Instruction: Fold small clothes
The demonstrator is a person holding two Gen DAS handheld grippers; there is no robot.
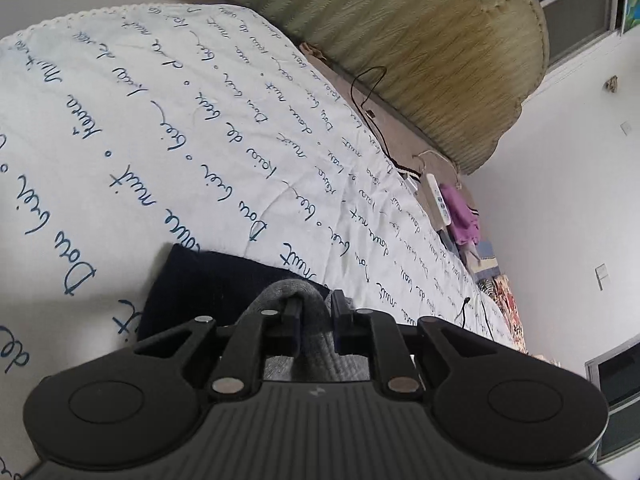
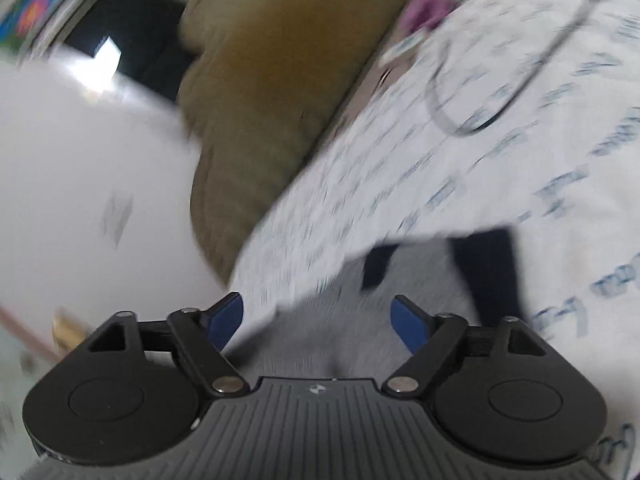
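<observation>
Your left gripper point(image 1: 316, 312) is nearly closed, pinching a fold of the grey garment point(image 1: 280, 300). It lies on a dark navy cloth point(image 1: 192, 280) at the near edge of the white bedspread point(image 1: 160, 120), whose blue cursive script I can't read for certain. Your right gripper point(image 2: 320, 320) stands wide, grey fabric point(image 2: 320, 320) below its blue pads point(image 2: 228, 320); blur hides the garment's axis.

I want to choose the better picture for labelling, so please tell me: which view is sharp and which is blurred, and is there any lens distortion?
Left wrist view: sharp, the script on the bedspread is readable and the grey garment in the left gripper is crisp. Right wrist view: strong motion blur on bedspread and grey garment, only the right gripper is clear. Both views curve straight edges, as fisheye lenses do.
</observation>
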